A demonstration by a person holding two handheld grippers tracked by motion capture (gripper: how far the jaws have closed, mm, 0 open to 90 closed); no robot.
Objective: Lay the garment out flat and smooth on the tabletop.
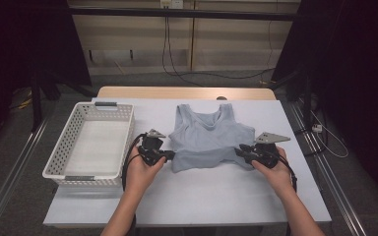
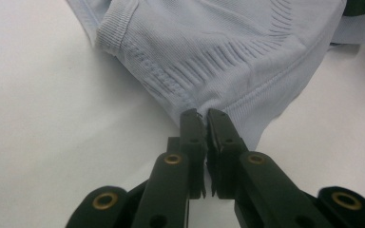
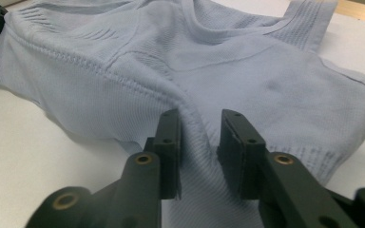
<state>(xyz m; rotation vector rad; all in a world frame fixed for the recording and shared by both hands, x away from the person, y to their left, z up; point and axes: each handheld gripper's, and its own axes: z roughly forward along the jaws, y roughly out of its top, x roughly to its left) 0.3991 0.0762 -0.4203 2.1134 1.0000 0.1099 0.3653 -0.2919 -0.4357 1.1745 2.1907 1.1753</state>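
Left gripper (image 2: 200,114) first: its jaws are pinched almost together on the edge of the pale blue tank top (image 2: 228,52), a sliver of knit caught right between the tips. Over to the right gripper (image 3: 199,124), whose jaws stand narrowly apart with a raised fold of the same top running up between them; whether the pads actually press the cloth, I cannot tell. From above, the left gripper (image 1: 169,156) sits at one end of the top's folded lower part and the right gripper (image 1: 240,150) at the other, a hand behind each. The tank top (image 1: 209,135) stretches out between and beyond them, straps on the far side. Outside the left gripper, just beside it, stands a white perforated basket (image 1: 66,142) on the white table (image 1: 202,194).
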